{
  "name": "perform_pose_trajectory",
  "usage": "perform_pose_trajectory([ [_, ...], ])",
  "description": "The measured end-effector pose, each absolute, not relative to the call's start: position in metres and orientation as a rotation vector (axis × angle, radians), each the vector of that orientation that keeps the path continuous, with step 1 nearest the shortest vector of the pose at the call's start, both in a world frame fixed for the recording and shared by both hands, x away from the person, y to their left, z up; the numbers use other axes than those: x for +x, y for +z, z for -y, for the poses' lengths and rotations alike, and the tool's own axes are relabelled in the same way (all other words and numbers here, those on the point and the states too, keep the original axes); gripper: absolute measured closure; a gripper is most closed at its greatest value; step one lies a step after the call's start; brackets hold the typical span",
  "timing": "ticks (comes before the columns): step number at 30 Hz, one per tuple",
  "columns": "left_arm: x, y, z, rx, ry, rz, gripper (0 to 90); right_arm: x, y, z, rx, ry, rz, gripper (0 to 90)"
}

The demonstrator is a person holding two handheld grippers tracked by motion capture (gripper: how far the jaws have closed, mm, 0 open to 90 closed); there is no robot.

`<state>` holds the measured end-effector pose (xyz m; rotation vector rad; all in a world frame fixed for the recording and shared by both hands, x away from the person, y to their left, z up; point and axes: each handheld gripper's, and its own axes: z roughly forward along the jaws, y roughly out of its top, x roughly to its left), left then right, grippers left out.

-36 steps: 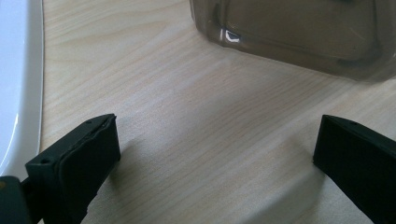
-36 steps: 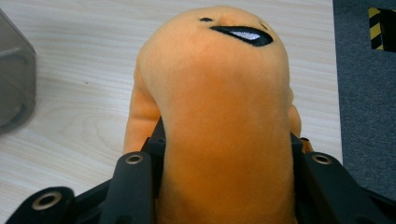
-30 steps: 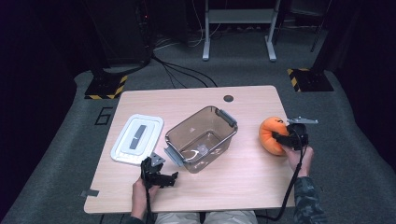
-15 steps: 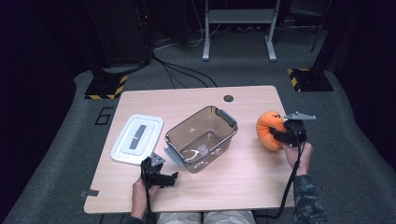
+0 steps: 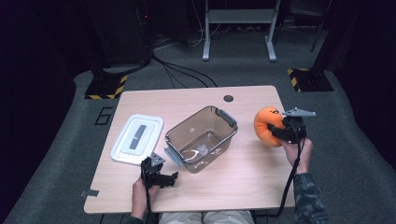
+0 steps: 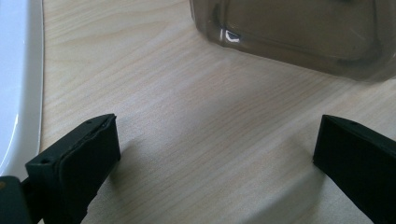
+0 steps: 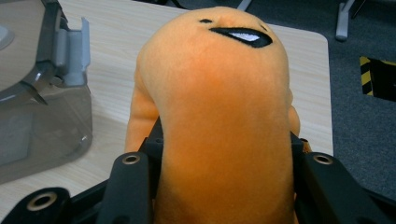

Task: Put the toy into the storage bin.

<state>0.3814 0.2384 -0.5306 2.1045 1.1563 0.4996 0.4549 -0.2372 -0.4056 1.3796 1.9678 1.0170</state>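
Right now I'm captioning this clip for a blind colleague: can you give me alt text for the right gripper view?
An orange plush toy with a stitched black mouth is squeezed between the right tongs, whose two black jaws press on its sides. Behind it lies a light wooden table, with a clear plastic container and its grey latch at the left.

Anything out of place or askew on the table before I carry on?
Nothing looks spilled or damaged. The clear bin sits skewed to the table edges, with its white lid off and lying flat beside it. The right gripper squeezes the orange plush toy, denting it.
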Motion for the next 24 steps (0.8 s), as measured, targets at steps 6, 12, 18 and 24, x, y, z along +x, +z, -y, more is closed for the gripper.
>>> perform_pose_trajectory([
  [6, 0.381, -0.531, -0.238, 2.105, 0.5, -1.156, 0.2, 0.454, -0.397, 0.233, 1.358, 1.03, -1.964, 53.6],
  [12, 0.381, -0.531, -0.238, 2.105, 0.5, -1.155, 0.2, 0.453, -0.391, 0.23, 1.345, 1.039, -1.967, 53.6],
  [18, 0.381, -0.531, -0.238, 2.105, 0.5, -1.155, 0.2, 0.454, -0.381, 0.225, 1.321, 1.05, -1.969, 53.5],
  [24, 0.381, -0.531, -0.238, 2.105, 0.5, -1.156, 0.2, 0.456, -0.371, 0.221, 1.297, 1.048, -1.973, 53.6],
])
